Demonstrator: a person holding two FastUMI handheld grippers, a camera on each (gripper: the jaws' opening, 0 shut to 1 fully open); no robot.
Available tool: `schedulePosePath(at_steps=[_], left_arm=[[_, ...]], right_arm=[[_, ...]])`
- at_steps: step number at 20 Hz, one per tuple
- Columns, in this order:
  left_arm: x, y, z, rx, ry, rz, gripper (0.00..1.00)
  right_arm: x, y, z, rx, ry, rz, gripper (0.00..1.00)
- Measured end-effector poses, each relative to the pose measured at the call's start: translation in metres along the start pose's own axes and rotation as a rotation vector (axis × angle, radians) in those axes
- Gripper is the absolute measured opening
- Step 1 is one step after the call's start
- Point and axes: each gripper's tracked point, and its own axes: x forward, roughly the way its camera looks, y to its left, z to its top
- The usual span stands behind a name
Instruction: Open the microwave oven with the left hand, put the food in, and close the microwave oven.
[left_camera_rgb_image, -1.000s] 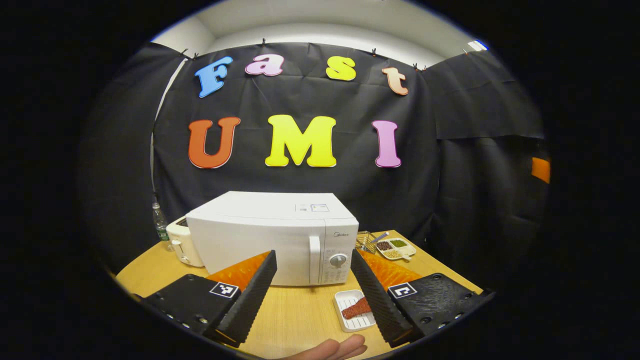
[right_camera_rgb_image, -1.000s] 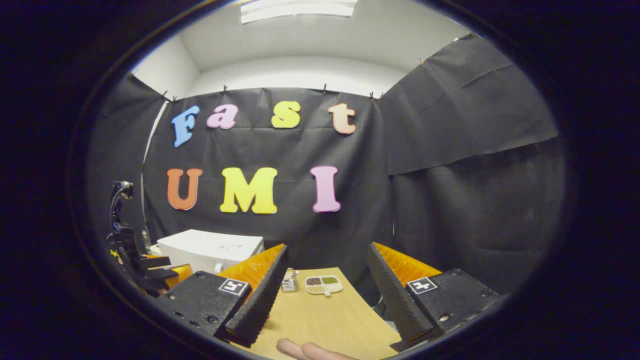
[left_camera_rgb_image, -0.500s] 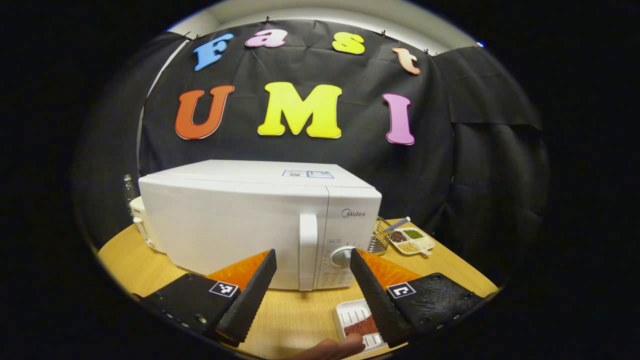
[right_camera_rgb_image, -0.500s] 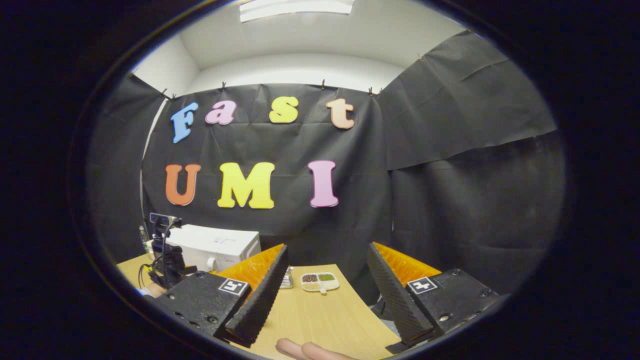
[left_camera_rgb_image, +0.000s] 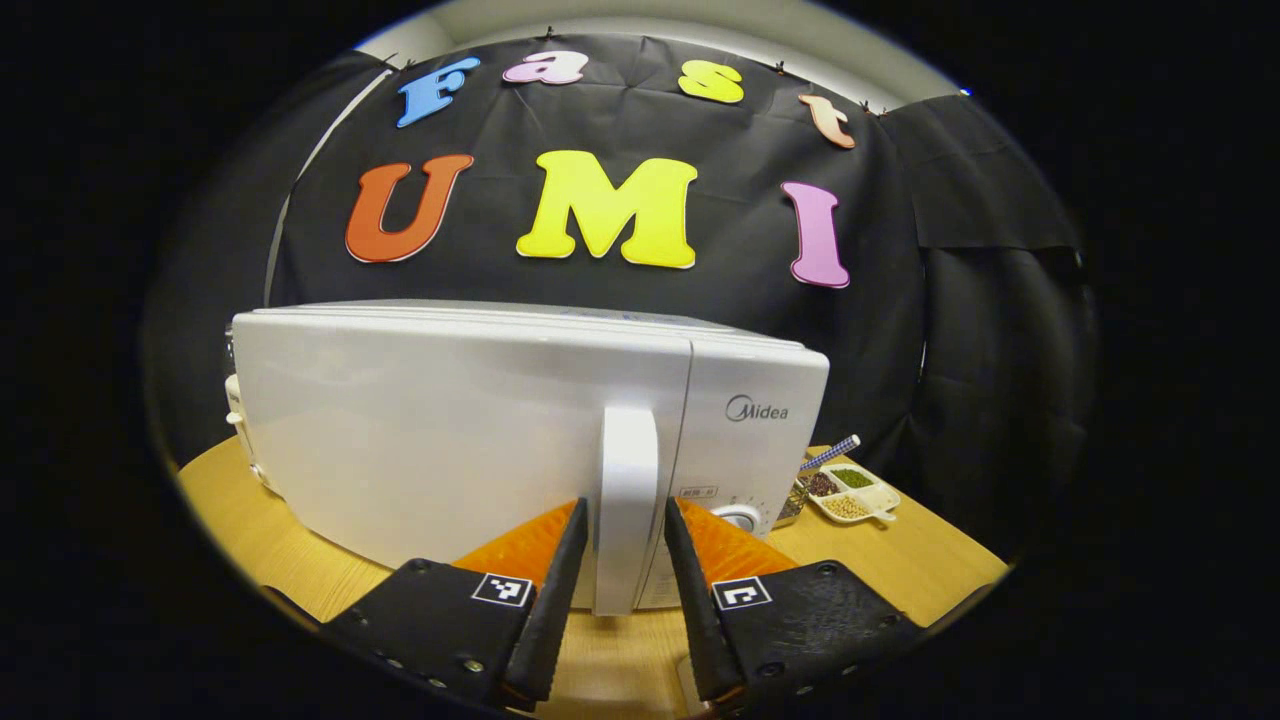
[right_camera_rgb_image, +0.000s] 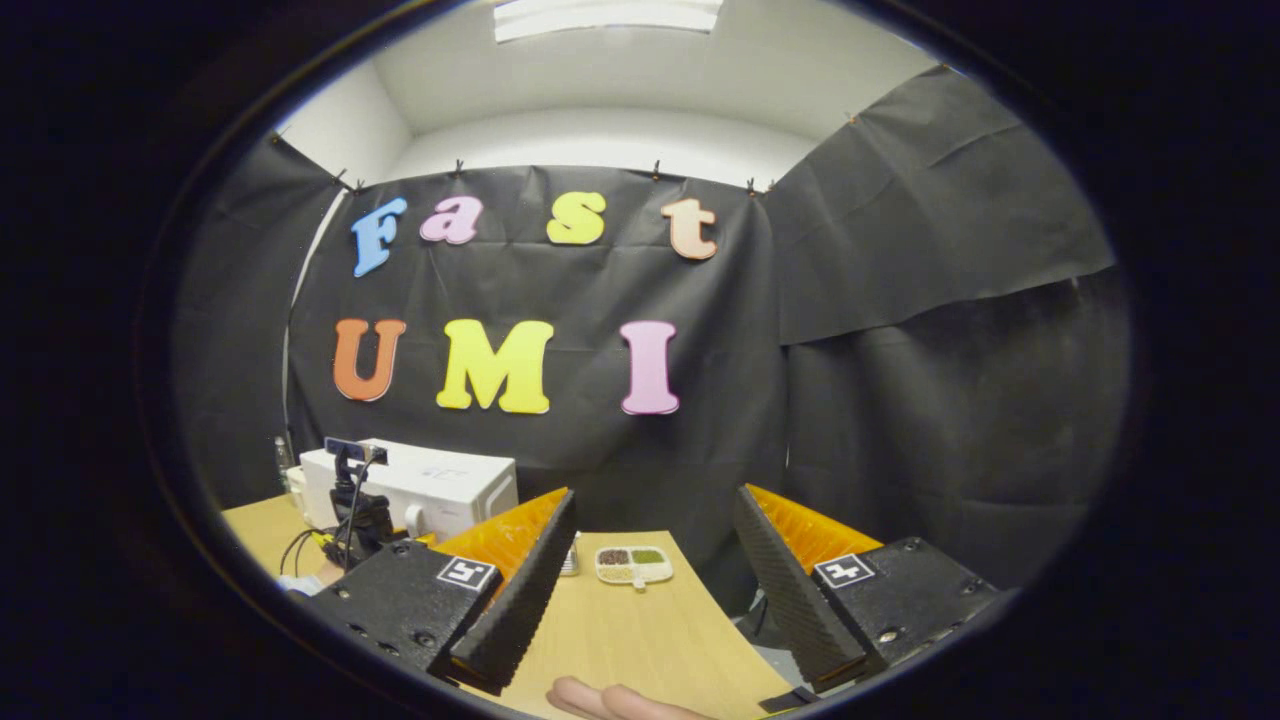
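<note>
In the left gripper view the white microwave (left_camera_rgb_image: 450, 430) stands close in front with its door shut. Its upright door handle (left_camera_rgb_image: 627, 470) sits between my left gripper's (left_camera_rgb_image: 627, 503) fingers, which press on both of its sides. From the right gripper view the microwave (right_camera_rgb_image: 440, 485) is far off at the left, and the other gripper (right_camera_rgb_image: 355, 510) is held against its front. My right gripper (right_camera_rgb_image: 652, 490) hovers open over the wooden table (right_camera_rgb_image: 620, 640) with nothing between its fingers.
A divided dish of beans (left_camera_rgb_image: 850, 490) and a small wire basket (left_camera_rgb_image: 795, 497) lie right of the microwave. A white appliance (left_camera_rgb_image: 240, 420) peeks out behind its left side. The same dish (right_camera_rgb_image: 633, 565) lies ahead of the right gripper; a person's fingertips (right_camera_rgb_image: 600, 700) show below.
My left gripper has moved forward to the microwave and narrowed its fingers onto the door handle. The right gripper has stayed nearly still and open.
</note>
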Motion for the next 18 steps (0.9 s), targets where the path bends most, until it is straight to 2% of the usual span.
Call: schedulePosePath(at_steps=[1, 2, 3, 4, 5, 6, 7, 8, 9, 13, 16, 17, 18], left_arm=[[-0.002, 0.002, -0.001, 0.003, -0.007, 0.013, 0.3], [0.001, 0.0, 0.002, 0.019, -0.016, 0.023, 0.3], [0.002, 0.0, 0.0, 0.034, -0.012, 0.035, 0.22], [0.001, 0.002, -0.001, 0.04, -0.009, 0.044, 0.07], [0.004, 0.002, -0.002, 0.036, -0.001, 0.045, 0.02], [0.002, 0.003, -0.003, 0.023, 0.012, 0.043, 0.08], [0.0, 0.002, -0.003, 0.018, 0.017, 0.041, 0.08], [0.0, 0.002, -0.003, 0.021, 0.02, 0.037, 0.08], [0.0, 0.002, -0.004, 0.021, 0.022, 0.032, 0.08], [-0.002, 0.001, -0.005, 0.013, 0.029, 0.014, 0.09], [-0.027, 0.003, -0.006, 0.049, -0.004, -0.011, 0.06], [-0.037, 0.003, -0.003, 0.042, -0.025, -0.032, 0.07], [-0.048, 0.004, -0.009, 0.02, -0.008, -0.047, 0.06]], right_arm=[[0.0, -0.001, 0.001, 0.0, -0.007, -0.001, 1.0], [0.002, -0.002, 0.001, 0.0, -0.012, -0.004, 1.0], [0.002, -0.003, 0.001, 0.0, -0.013, -0.009, 1.0], [0.002, -0.003, -0.001, 0.004, -0.012, -0.011, 0.9], [0.001, -0.003, -0.001, 0.008, -0.008, -0.011, 0.9], [0.001, -0.003, -0.003, 0.011, -0.004, -0.01, 0.9], [0.002, -0.004, -0.004, 0.011, 0.002, -0.011, 0.9], [0.003, -0.005, -0.005, 0.011, 0.005, -0.015, 1.0], [0.003, -0.006, -0.004, 0.01, 0.004, -0.018, 0.9], [0.001, -0.009, -0.003, -0.002, -0.001, -0.027, 0.9], [0.001, -0.008, -0.004, -0.044, 0.002, -0.021, 0.9], [0.001, -0.009, -0.004, -0.051, 0.003, -0.025, 1.0], [-0.002, -0.008, -0.003, -0.048, -0.001, -0.023, 1.0]])
